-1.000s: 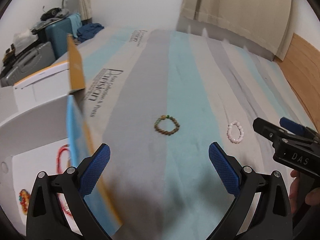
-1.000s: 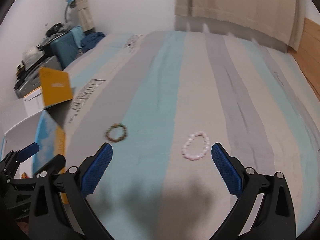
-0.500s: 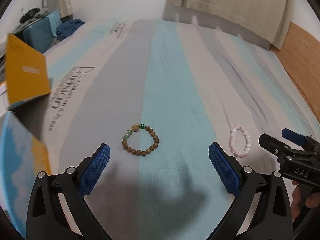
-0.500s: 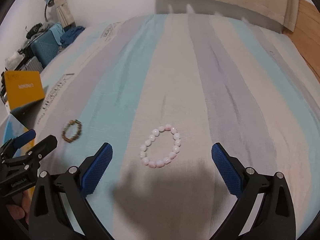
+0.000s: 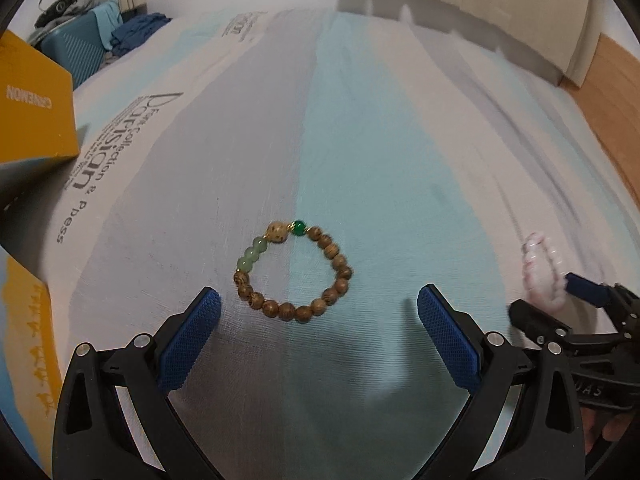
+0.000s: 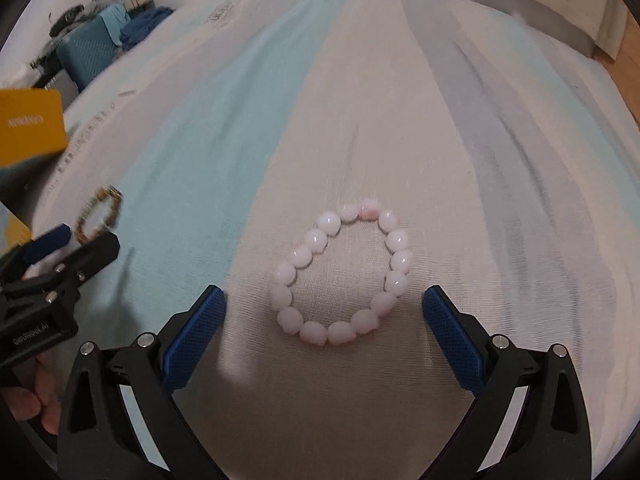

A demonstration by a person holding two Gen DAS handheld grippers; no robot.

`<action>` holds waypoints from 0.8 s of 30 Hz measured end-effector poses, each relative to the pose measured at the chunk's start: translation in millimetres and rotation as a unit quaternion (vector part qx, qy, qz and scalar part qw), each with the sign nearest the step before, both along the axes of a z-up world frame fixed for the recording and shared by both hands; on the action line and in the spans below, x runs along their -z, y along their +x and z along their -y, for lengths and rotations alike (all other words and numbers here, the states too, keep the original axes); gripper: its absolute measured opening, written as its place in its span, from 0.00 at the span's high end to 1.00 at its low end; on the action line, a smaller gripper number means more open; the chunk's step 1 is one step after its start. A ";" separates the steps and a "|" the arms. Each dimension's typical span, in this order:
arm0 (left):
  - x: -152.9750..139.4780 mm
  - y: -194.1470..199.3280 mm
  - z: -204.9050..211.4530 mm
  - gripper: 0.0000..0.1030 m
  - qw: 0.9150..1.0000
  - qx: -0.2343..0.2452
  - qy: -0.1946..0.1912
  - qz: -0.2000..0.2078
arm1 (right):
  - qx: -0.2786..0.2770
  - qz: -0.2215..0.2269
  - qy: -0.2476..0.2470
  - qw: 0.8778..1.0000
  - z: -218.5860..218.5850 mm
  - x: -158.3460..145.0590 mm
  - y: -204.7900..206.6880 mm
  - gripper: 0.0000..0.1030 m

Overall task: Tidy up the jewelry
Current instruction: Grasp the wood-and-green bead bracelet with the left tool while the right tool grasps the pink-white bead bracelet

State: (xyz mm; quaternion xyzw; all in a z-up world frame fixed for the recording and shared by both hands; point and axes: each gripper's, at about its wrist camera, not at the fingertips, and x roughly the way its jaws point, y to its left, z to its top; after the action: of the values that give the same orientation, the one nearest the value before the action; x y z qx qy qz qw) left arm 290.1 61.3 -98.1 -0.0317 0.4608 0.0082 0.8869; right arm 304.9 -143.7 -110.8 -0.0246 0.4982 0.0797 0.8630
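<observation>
Both your jaws are spread wide, wooden bead bracelet (image 5: 294,272) dead ahead of the left gripper (image 5: 318,344), pink bead bracelet (image 6: 340,276) ahead of the right gripper (image 6: 322,344), flat on the bed (image 6: 460,128).

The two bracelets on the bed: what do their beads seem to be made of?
Brown bracelet: mostly wood-like beads, matte with dark grain speckles, plus a few glossy green beads that look like glass or stone. Pink bracelet: smooth, milky, pale pink beads with small bright highlights, so polished stone, glass or plastic; the look leaves that open. Both lie flat on the woven striped sheet.
</observation>
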 end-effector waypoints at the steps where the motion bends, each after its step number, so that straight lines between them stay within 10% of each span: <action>1: 2.2 1.2 -0.7 0.06 1.000 0.001 0.003 0.000 | 0.001 0.006 0.000 1.000 -0.9 -0.1 -0.9 0.07; 7: 8.3 3.6 -0.9 0.06 1.000 0.000 0.010 -0.002 | -0.001 0.010 0.009 1.000 4.0 -0.8 -3.1 0.17; 18: 8.3 2.4 -2.6 0.14 1.000 -0.009 0.010 0.002 | 0.007 0.008 0.016 1.000 15.2 -7.6 2.3 0.72; 24: 6.6 1.4 -3.7 0.22 1.000 -0.015 0.021 -0.004 | 0.005 0.012 0.009 1.000 14.3 -8.6 1.4 0.81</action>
State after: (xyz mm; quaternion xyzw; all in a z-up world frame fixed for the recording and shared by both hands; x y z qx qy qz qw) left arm 291.6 65.0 -104.7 -0.0202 0.4635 0.0308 0.8853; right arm 306.4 -158.0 -102.2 -0.0152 0.4874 0.0800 0.8693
